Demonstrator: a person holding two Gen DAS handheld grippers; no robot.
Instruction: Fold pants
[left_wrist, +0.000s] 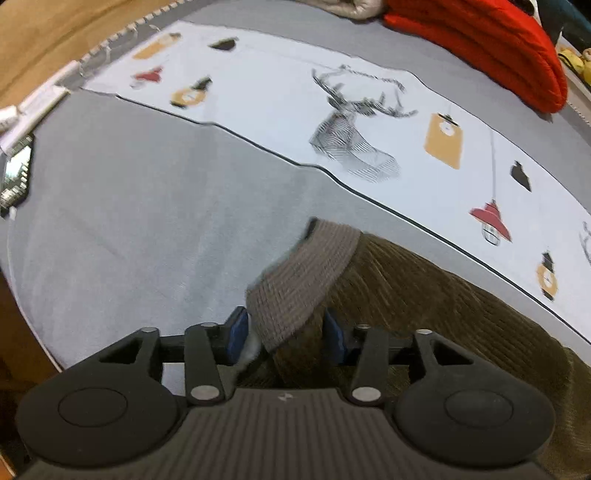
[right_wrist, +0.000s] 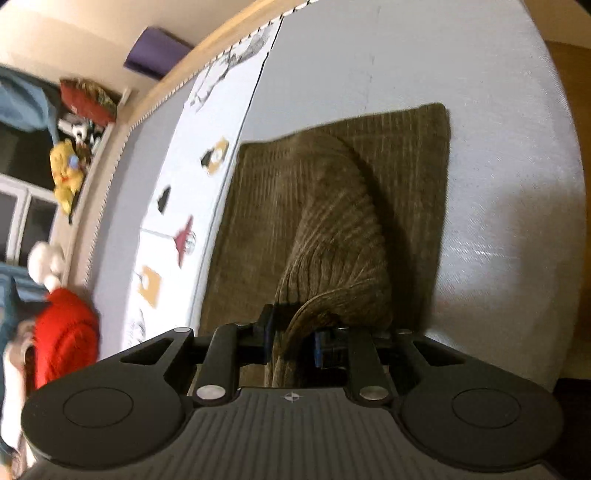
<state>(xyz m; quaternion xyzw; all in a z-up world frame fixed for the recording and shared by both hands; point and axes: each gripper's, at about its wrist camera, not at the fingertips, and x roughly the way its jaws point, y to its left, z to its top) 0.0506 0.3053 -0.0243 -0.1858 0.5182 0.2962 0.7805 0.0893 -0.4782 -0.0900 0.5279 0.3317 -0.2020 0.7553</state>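
Observation:
Olive-brown corduroy pants (right_wrist: 332, 206) lie on a grey bed sheet (right_wrist: 498, 184), partly folded into a rectangle. My left gripper (left_wrist: 286, 334) is shut on the pants' grey ribbed waistband (left_wrist: 303, 273) and holds it lifted above the sheet. The rest of the pants (left_wrist: 443, 314) trails to the right below it. My right gripper (right_wrist: 291, 343) is shut on a raised edge of the pants, which arches up from the flat folded part. The blue pads (left_wrist: 238, 328) show on either side of the fabric.
A white printed runner (left_wrist: 332, 122) with deer and lantern pictures crosses the bed beyond the pants. A red puffy jacket (left_wrist: 491, 44) lies at the far end. A shelf with soft toys (right_wrist: 66, 173) stands beside the bed. The bed edge (left_wrist: 22, 266) is at left.

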